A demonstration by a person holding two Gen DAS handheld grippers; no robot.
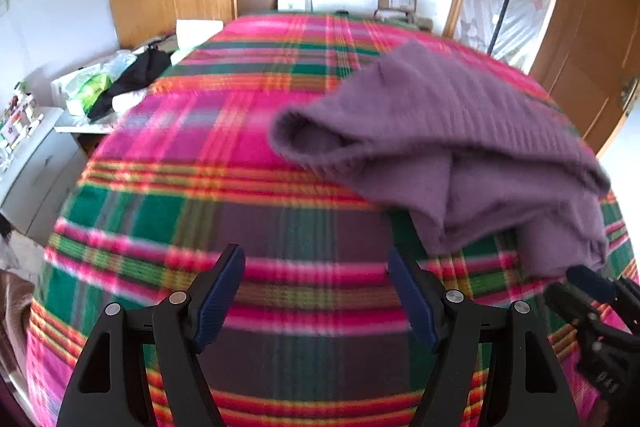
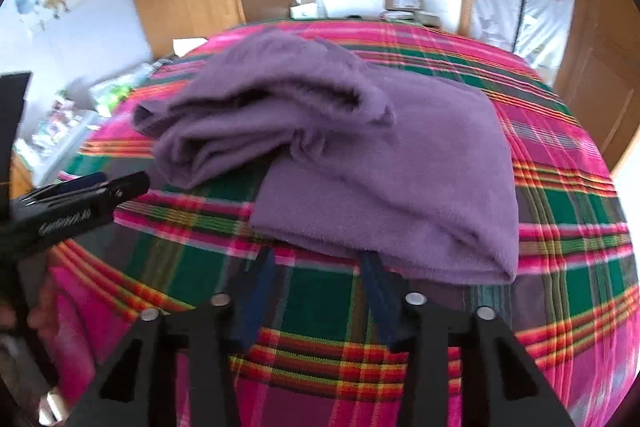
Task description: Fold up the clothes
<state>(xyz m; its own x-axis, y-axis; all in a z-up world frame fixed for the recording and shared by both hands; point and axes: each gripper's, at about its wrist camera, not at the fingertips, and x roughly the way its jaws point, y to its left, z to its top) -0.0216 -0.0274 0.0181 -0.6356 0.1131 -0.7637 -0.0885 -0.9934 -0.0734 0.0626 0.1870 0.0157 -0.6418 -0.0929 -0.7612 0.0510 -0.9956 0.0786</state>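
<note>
Two claws face one purple garment (image 2: 384, 163) lying on the bed's plaid cover (image 1: 280, 227). The garment sits in a partly doubled state: a flat lower panel with a straight near edge, and a bunched, rolled mass heaped on its far-left part. This arrangement fits either a fold in progress or a loose bundle awaiting layout; the views do not settle which.

Right claw (image 2: 320, 279): your jaws stand apart, holding nothing. The near hem of the flat panel lies directly ahead, and one fingertip appears to reach the hem or pass just beneath it; motion blur prevents a firm reading of contact. The hem runs crosswise to your fingers, left to right, so it is presented broadside to the open jaws.

Left claw (image 1: 316, 267): your jaws are spread wide and empty over bare cover. The garment lies ahead and to the right, with an open tube-like end, probably a sleeve or cuff, pointing toward the left. No part of the fabric lies between these fingers.

The right claw is clearly nearer the garment; the left stands apart from it. In the right wrist view the left claw appears at the left margin, level with the rolled mass and just short of it.

Treat the garment's long axis as running from near right to far left across the bed.
</note>
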